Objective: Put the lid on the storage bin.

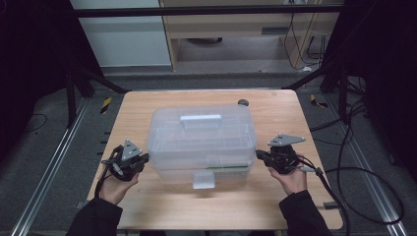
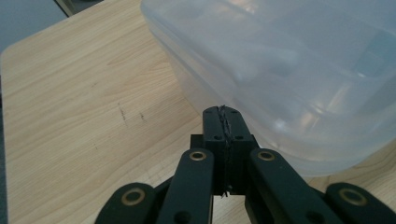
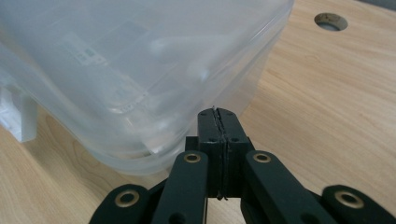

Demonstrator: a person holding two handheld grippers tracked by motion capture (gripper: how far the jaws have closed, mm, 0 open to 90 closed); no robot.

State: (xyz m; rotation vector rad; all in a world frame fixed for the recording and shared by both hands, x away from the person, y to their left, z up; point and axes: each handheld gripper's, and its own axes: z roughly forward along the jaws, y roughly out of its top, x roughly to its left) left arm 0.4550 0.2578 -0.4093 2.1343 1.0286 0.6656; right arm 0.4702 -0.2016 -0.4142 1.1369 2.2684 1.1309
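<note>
A translucent plastic storage box (image 1: 201,142) with a lid, a top handle (image 1: 200,121) and a front latch (image 1: 203,180) sits in the middle of the wooden table (image 1: 147,206). My left gripper (image 1: 145,158) is at the box's left side, shut with nothing between its jaws; in the left gripper view its tips (image 2: 223,112) are close to the box wall (image 2: 299,74). My right gripper (image 1: 258,154) is at the box's right side, shut and empty; its tips (image 3: 216,113) are just short of the box's lower corner (image 3: 140,93).
A round hole (image 1: 243,103) (image 3: 330,21) lies in the table near the back edge, behind the box. Cables (image 1: 364,172) trail off the table's right side onto the floor. Bare wood lies left and right of the box.
</note>
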